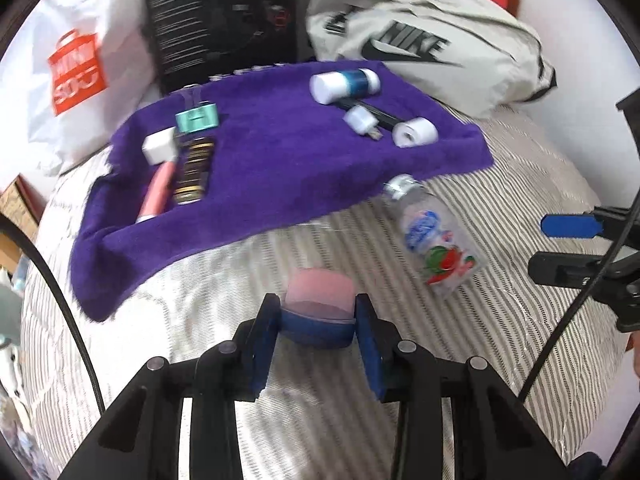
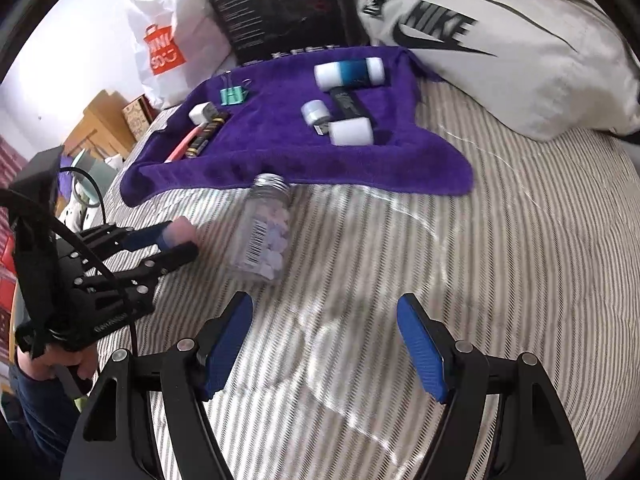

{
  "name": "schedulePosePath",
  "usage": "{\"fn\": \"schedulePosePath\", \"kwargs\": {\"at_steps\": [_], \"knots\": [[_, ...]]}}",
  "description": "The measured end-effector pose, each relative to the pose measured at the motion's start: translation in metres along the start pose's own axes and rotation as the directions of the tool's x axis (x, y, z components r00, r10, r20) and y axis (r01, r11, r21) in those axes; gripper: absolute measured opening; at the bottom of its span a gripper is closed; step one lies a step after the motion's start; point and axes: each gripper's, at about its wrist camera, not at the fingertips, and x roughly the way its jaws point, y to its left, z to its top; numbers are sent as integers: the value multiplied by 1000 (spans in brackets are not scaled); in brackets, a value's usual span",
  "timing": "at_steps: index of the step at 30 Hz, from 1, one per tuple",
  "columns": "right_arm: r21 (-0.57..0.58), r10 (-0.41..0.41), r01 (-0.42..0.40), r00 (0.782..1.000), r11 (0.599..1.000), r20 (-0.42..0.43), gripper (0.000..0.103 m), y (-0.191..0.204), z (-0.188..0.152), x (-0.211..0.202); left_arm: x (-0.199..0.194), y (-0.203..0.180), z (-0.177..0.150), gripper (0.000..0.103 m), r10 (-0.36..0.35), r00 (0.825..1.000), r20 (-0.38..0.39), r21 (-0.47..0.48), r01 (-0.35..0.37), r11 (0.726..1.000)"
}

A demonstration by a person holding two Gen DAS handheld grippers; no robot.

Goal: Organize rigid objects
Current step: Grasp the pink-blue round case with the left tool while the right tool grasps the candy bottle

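Note:
My left gripper (image 1: pixel 316 320) is shut on a small pink-and-blue cylinder (image 1: pixel 320 300), held above the striped bed in front of a purple towel (image 1: pixel 260 152). On the towel lie a white-and-blue mallet (image 1: pixel 346 84), a white tape roll (image 1: pixel 414 132), a small white plug (image 1: pixel 362 119), a teal binder clip (image 1: pixel 197 120), a white block (image 1: pixel 160 145), a pink stick (image 1: pixel 158 190) and a black-and-gold tube (image 1: pixel 194 172). A clear jar (image 2: pixel 266 232) lies on its side below the towel's front edge. My right gripper (image 2: pixel 324 344) hangs open and empty just short of that jar.
A white Nike bag (image 2: pixel 500 48) lies at the back right. A black box (image 1: pixel 224 20) and a white shopping bag (image 1: pixel 80 72) stand behind the towel. Wooden furniture (image 2: pixel 100 124) shows past the bed's left edge. A hand (image 2: pixel 48 364) holds the left gripper.

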Motion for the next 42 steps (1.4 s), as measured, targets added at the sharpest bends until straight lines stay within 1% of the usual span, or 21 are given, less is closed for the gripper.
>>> {"fn": "schedulePosePath", "kwargs": {"at_steps": [1,4,7,11,13,15,16,17,21,22,23,25,28,31,34,39,42], "knots": [[-8,2,-2,1000,1000,1,74,5,3,1,-2,5,-1,36,0,1000,0,-10,0,1000],[-29,16,-16,1000,999,6,74,18,12,6,-8,22,-6,36,30,1000,7,-41,-30,999],[-55,29,-29,1000,998,5,74,32,22,16,-11,38,-10,36,40,999,15,-81,-39,996],[-64,25,-26,1000,998,-14,74,47,35,40,-13,52,-15,36,43,999,18,-111,-41,993],[-75,-5,3,1000,997,-23,74,53,38,51,-13,55,-16,36,41,999,20,-118,-38,992],[-93,-41,38,999,995,-36,72,56,39,63,-13,58,-17,36,30,999,24,-128,-27,991],[-106,-54,50,998,993,-39,67,58,39,66,-13,59,-18,36,29,999,26,-130,-26,991],[-119,-65,60,997,991,-37,64,60,38,69,-13,59,-18,36,28,999,27,-132,-24,991],[-188,-156,152,988,970,-7,58,71,33,73,-12,61,-19,36,14,999,30,-138,-9,990],[-203,-162,159,987,966,0,55,72,32,73,-11,61,-19,36,10,1000,29,-139,-6,990],[-214,-152,147,988,966,-5,51,72,31,72,-11,62,-20,36,9,1000,29,-140,-5,990],[-230,-155,144,987,962,-29,49,67,29,68,-11,62,-21,36,6,1000,27,-140,-2,990],[-214,-178,165,983,963,-45,49,53,27,61,-12,62,-23,36,-1,999,32,-142,6,990],[-193,-156,146,987,970,-41,49,45,27,59,-12,62,-24,36,-5,999,34,-144,10,990],[-226,-162,152,987,962,-24,49,48,28,60,-12,62,-24,36,-3,1000,31,-143,7,990],[-274,-133,121,991,954,-24,49,51,30,61,-11,63,-24,36,-3,1000,25,-150,7,989],[-305,-114,101,993,947,-27,47,51,32,61,-8,62,-24,36,1,1000,16,-148,2,989]]}}
